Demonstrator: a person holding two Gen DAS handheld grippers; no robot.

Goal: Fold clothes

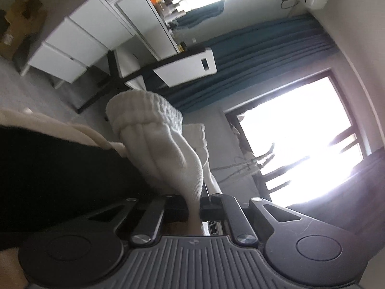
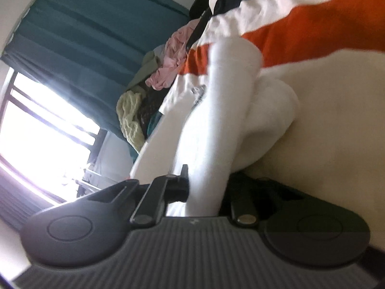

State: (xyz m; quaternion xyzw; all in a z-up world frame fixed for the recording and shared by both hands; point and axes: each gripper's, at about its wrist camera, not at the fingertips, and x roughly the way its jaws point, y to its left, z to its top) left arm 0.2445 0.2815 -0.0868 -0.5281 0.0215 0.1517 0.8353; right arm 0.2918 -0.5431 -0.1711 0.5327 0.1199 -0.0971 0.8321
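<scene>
My left gripper (image 1: 194, 207) is shut on a white knitted sock (image 1: 154, 134); the fabric runs up from between the fingers and ends in a folded ribbed cuff. The view is tilted steeply. My right gripper (image 2: 204, 192) is shut on white sock fabric (image 2: 216, 130) that bulges out to the right above the fingers. Behind it lies a white, orange and black striped garment (image 2: 300, 24) on a cream surface (image 2: 336, 144).
A heap of clothes (image 2: 154, 82), pink, green and yellow, lies by the teal curtain (image 2: 84, 36). A white desk with drawers (image 1: 101, 31) and a bright window (image 1: 300, 139) show in the left wrist view. Black cloth (image 1: 60, 168) fills the left side there.
</scene>
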